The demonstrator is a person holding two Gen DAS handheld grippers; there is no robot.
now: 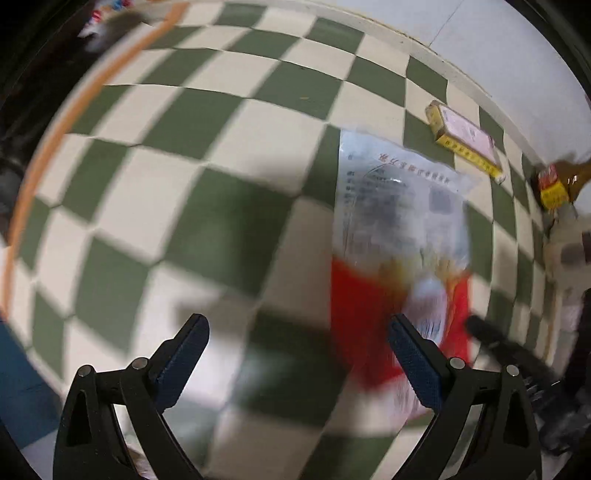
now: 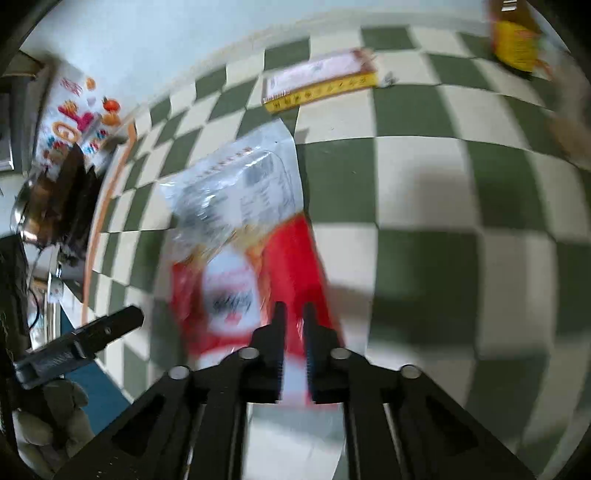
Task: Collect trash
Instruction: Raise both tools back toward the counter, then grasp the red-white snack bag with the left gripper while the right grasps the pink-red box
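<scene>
A red and clear plastic snack bag [image 2: 255, 236] with printed text hangs from my right gripper [image 2: 294, 314], which is shut on its red end above the checkered floor. The same bag shows in the left wrist view [image 1: 399, 236], just right of my left gripper [image 1: 297, 328], which is open and empty. A yellow and pink box [image 1: 465, 138] lies on the floor near the wall and also shows in the right wrist view [image 2: 321, 79]. A brown bottle with a yellow label [image 1: 557, 182] lies further right; it also shows in the right wrist view [image 2: 515, 35]. Both views are blurred.
The floor is green and cream checkered vinyl [image 1: 207, 122] with an orange border strip [image 1: 48, 144] at the left. A white wall [image 1: 498, 48] runs behind. A colourful printed bag [image 2: 74, 122] and dark clutter [image 2: 62, 206] sit at the left of the right wrist view.
</scene>
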